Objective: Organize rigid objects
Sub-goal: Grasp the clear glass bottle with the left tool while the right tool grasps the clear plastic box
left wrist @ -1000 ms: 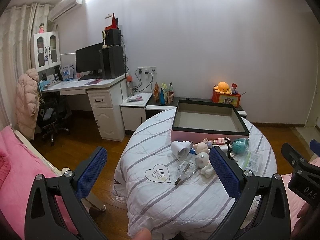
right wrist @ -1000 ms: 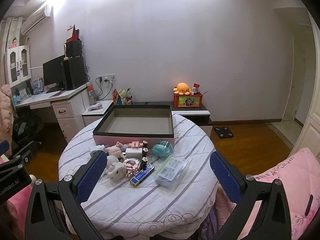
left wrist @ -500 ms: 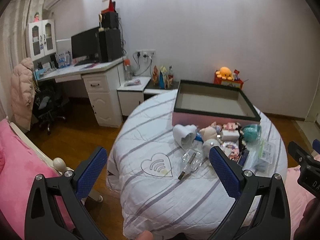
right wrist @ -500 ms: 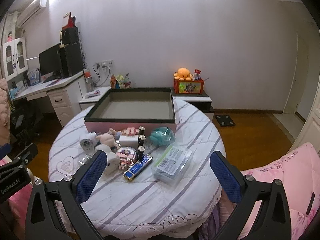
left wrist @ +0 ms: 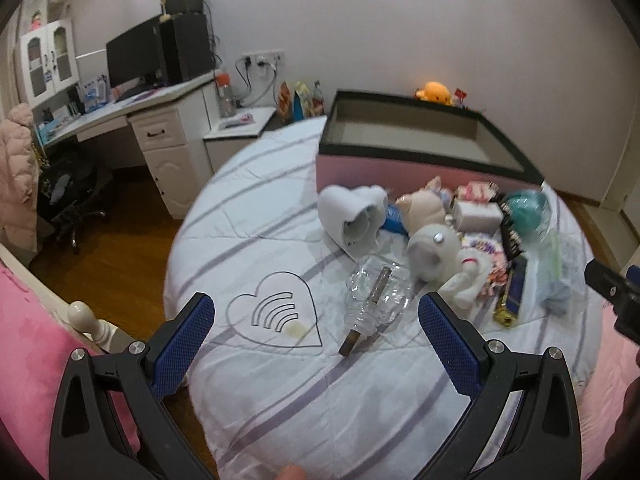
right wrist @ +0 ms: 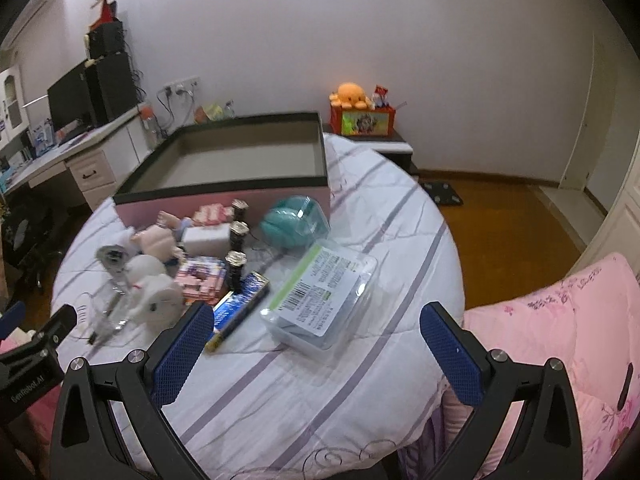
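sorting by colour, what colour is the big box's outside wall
Pink, with a black rim; the right wrist view shows it best.

Bedroom interior — plain white wall (right wrist: 400,40), brown wooden floor (right wrist: 512,216); white desk with drawers (left wrist: 160,128) and black monitor (left wrist: 128,56) at upper left, pink bedding (right wrist: 560,320) at lower right.

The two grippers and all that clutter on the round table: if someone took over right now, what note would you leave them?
Left gripper: open, empty, above the clear bottle.
Right gripper: open, empty, near the clear labelled case.
Pink box: at the table's far side, nothing visible inside.
Toys, white figurine, teal case, blue box: all lie in front of the box.
Done: nothing packed yet.
Left: probably move every item into the box.
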Available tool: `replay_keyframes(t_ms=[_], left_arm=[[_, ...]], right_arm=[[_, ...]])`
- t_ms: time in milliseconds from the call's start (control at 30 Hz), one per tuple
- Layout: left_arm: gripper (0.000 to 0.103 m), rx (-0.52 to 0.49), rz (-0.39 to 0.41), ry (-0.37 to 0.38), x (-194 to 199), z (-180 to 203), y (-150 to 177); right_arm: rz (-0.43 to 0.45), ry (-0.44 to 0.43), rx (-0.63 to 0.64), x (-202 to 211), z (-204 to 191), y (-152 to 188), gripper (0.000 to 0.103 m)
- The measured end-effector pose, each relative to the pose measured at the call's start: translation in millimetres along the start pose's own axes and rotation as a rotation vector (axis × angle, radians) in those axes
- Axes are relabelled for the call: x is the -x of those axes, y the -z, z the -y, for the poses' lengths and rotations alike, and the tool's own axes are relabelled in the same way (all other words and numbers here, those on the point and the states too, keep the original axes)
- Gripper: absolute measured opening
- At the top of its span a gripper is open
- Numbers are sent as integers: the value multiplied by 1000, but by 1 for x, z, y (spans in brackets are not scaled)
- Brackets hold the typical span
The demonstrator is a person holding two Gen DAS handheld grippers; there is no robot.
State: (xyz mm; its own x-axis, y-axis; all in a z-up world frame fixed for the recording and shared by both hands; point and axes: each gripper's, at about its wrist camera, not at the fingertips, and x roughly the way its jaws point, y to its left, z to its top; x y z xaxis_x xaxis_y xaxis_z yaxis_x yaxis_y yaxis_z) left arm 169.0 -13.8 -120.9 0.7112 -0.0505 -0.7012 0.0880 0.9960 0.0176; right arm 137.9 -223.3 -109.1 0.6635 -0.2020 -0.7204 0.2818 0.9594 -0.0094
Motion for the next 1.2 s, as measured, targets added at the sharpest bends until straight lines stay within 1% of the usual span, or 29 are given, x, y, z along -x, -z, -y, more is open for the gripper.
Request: replay_keyframes(t_ms=[67, 167, 267, 400, 467, 533, 567, 600, 633, 700, 733, 767, 800, 833, 867, 900, 1000, 1200], left_arm=[[103, -6, -17, 6, -11, 1, 1], [103, -25, -40, 10, -26, 3, 0], [103, -45, -60, 25, -40, 8, -1], [103, -72, -99, 31, -57, 16, -3], [103, -73, -113, 42, -63, 17, -3], [102, -63, -113, 53, -66, 17, -6], [100, -57, -115, 57, -67, 17, -7], [99, -50, -119, 65, -69, 17, -9], [96, -44, -123, 73, -71, 17, -11], [93, -44, -123, 78, -74, 18, -12], [89, -51, -115, 78, -74, 19, -12], [82, -59, -106, 79, -72, 19, -10], [79, -68, -96, 84, -70, 19, -9], [69, -74, -89, 89, -69, 19, -8], [57, -76, -85, 96, -67, 19, -8], [51, -72, -83, 107, -65, 17, -7], [52, -40, -95, 132, -63, 11, -9], [52, -7, -87, 151, -52, 0, -5]], right_arm=[[-21, 2, -13, -13, 2, -1, 103], [-66, -17, -45, -35, 8, -5, 103], [-103, -25, -61, -52, 9, -8, 97], [-144, -24, -73, -73, 9, -11, 95], [-158, -26, -71, -80, 9, -11, 93], [-171, -20, -60, -86, 8, -10, 90], [-175, -15, -56, -88, 8, -10, 84], [-176, -5, -53, -89, 10, -8, 81], [-172, -2, -48, -89, 11, -7, 79], [-169, -1, -41, -89, 12, -7, 78], [-165, -4, -37, -89, 12, -7, 78], [-162, -6, -33, -88, 12, -7, 78], [-156, -6, -29, -88, 12, -7, 77], [-150, -10, -26, -85, 12, -5, 76], [-142, -12, -20, -84, 13, -5, 75], [-138, -13, -17, -87, 16, -5, 73], [-130, -26, -23, -83, 18, -6, 65], [-127, -78, -24, -74, 24, -4, 65]])
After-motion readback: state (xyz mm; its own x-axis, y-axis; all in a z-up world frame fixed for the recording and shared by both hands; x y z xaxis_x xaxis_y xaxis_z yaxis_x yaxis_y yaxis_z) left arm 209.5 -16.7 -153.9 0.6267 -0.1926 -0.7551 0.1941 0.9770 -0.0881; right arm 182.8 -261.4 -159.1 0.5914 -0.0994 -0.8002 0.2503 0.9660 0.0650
